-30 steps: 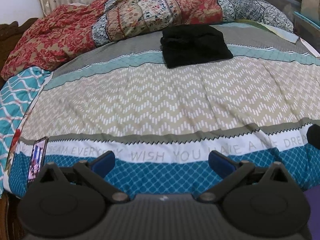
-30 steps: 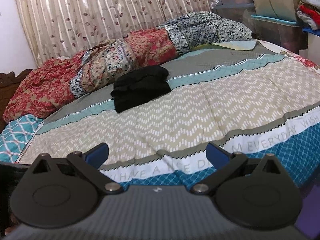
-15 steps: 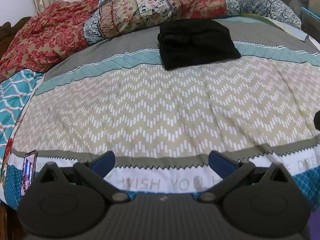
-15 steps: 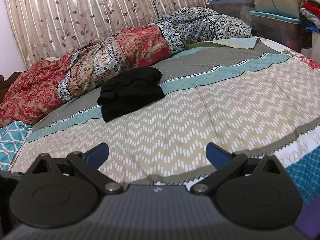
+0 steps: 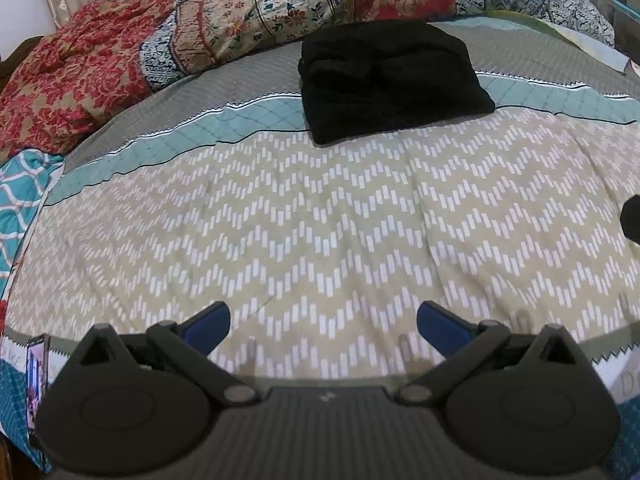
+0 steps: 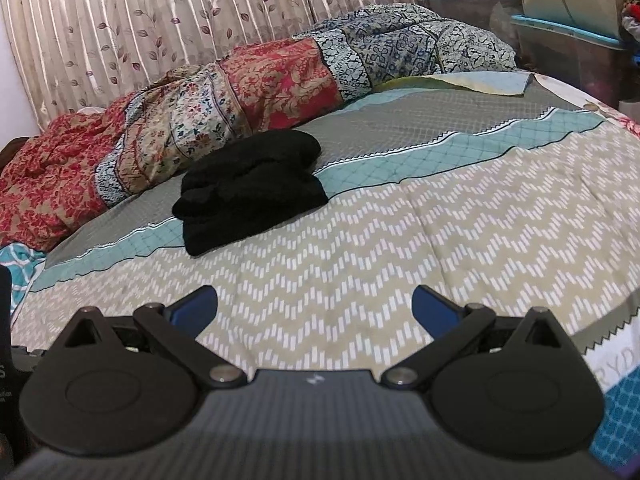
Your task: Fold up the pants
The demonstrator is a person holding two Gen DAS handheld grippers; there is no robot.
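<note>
Black pants lie in a folded, bunched bundle on the bed's grey and teal bands, far ahead of both grippers; the right wrist view shows the same pants at centre left. My left gripper stands open over the beige zigzag band with nothing between its blue-tipped fingers. My right gripper is also open and empty, low over the same band. Part of the right gripper shows as a dark shape at the left view's right edge.
A crumpled red and floral quilt is heaped along the far side of the bed, in front of a curtain. A phone lies near the bed's front left edge. Storage boxes stand at the far right.
Both grippers have moved forward over the bed toward the black pants, which now look larger. The text band has slid down out of the middle of both views. Both grippers stay open.
</note>
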